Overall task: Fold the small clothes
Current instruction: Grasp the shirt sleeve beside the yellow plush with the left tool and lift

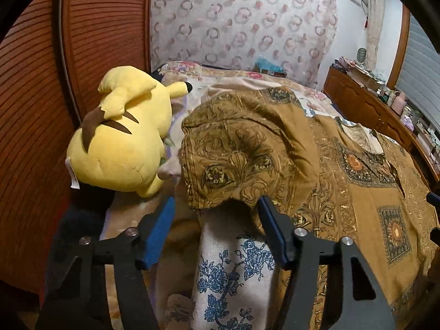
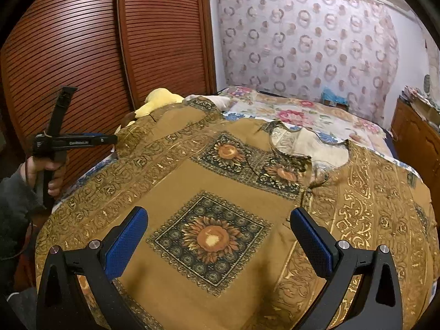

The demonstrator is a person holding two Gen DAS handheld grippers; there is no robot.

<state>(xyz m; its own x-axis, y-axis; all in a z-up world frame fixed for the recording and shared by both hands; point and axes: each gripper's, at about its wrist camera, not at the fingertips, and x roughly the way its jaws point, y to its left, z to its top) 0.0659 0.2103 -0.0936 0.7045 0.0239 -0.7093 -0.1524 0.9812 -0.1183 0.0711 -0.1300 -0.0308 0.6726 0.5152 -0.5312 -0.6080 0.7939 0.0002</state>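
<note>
On the bed (image 2: 316, 115), brown top (image 2: 192, 170) spread flat for folding, sleeve bunched beside the plush (image 1: 121, 137), left gripper (image 1: 217, 203) half open around that sleeve hem, not pinching yet, right gripper (image 2: 218, 214) wide open, empty, hovering over the middle.

Dim, warm indoor lighting; source not visible. Heavy fisheye bending with black vignetted corners in both views. Slight softness throughout; shadows soft, no glare.
</note>
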